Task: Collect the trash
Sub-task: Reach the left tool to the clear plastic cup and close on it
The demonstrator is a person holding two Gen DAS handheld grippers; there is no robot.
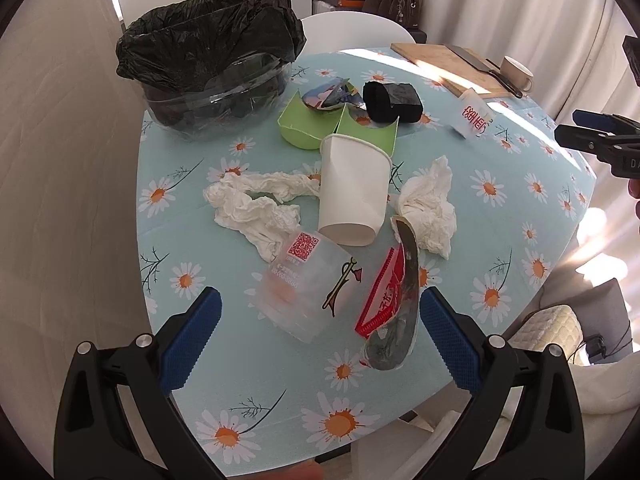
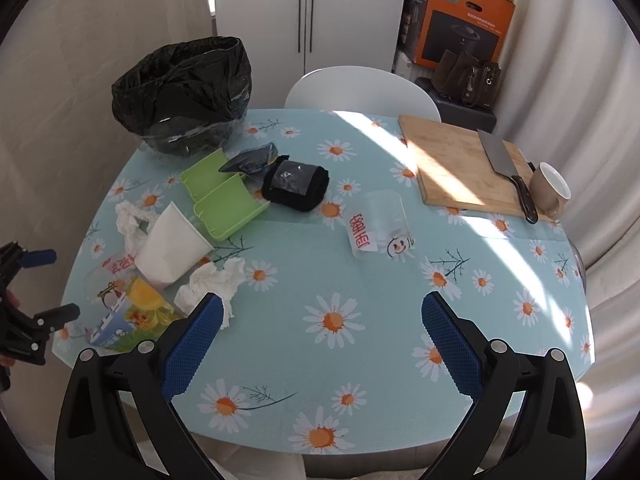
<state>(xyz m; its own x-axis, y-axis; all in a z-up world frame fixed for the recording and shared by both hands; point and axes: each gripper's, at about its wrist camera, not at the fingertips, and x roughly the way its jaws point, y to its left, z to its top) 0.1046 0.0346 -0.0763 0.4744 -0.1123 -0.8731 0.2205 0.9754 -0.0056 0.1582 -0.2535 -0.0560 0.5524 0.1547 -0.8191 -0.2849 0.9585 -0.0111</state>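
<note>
Both sets of jaws stand wide apart and grip nothing: I see my left gripper (image 1: 318, 320) hovering over the near-left edge of the round table with the light-blue daisy-print cloth (image 2: 360, 360), with a clear plastic cup printed with a red QR code (image 1: 304, 284) and a torn red-and-silver snack wrapper (image 1: 390, 300) lying between its blue pads, though not touched by them. My right gripper (image 2: 320, 328) hangs above a bare stretch of the near edge, its left finger just beside a crumpled white tissue (image 2: 214, 284). Just beyond the clear cup a white paper cup (image 1: 354, 190) lies on its side, with a long twisted white napkin (image 1: 256, 204) touching its left side. Behind the paper cup sit two light-green plastic trays (image 1: 316, 124), a torn colourful packet (image 1: 332, 94) resting on them, and a black wrapped bundle (image 1: 394, 102) just to the right. At the far-left edge stands a clear plastic bin lined with a black rubbish bag (image 1: 212, 60), its mouth open. Toward the middle, well apart from the heap, lies a second clear cup with red characters (image 2: 374, 224). Along the far-right edge I see a wooden chopping board (image 2: 460, 164) carrying a cleaver with a dark handle (image 2: 508, 168), and a beige mug (image 2: 550, 188) touching the board's right end.
</note>
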